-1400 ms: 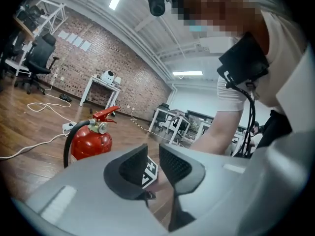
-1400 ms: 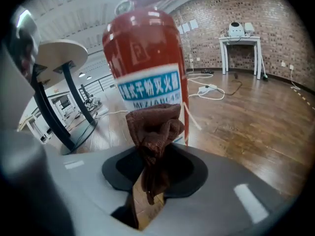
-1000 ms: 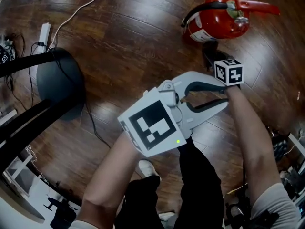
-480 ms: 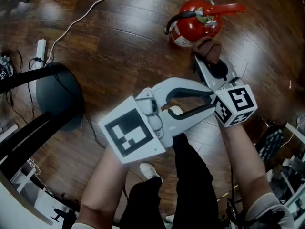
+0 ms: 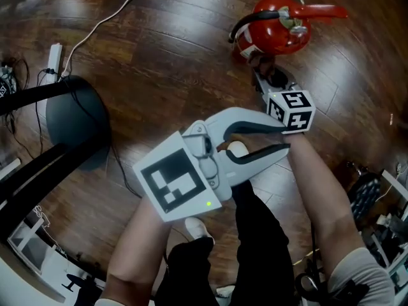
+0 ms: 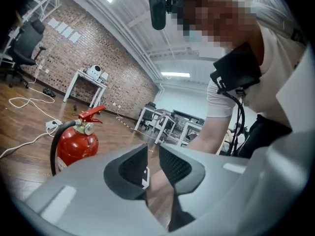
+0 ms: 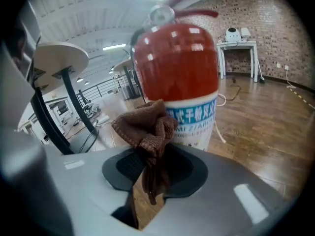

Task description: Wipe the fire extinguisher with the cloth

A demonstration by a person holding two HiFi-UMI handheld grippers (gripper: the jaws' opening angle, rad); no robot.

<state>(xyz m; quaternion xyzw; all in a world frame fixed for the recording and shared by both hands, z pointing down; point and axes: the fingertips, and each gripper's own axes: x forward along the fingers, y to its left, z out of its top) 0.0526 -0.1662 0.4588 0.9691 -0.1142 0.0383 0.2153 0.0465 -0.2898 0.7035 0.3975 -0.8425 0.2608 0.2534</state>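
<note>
fire extinguisher: red, stood upright on the wooden floor; black hose looped at its side, red lever on top, white label band low on the body.
cloth: brown, bunched; held up against the extinguisher's label band, contact not sure; loose end hung down between the jaws.
right gripper: jaws clamped on the cloth; pointed straight at the extinguisher's lower body, just beside it.
marker cube: seen on the right gripper, on the side away from the extinguisher.
left gripper: jaws slightly apart, nothing held between them; kept farther from the extinguisher than the right gripper, behind the marker cube.
left gripper view: extinguisher seen off to the left of the jaws, well apart from them.
shoe: white, seen through the left gripper's frame, on the floor nearer the person than the extinguisher.
white cable: laid across the floor, well to the left of the extinguisher.
power strip: at the cable's end, far left of the extinguisher.
dark round base: on the floor, well apart from the extinguisher, past the cable.
</note>
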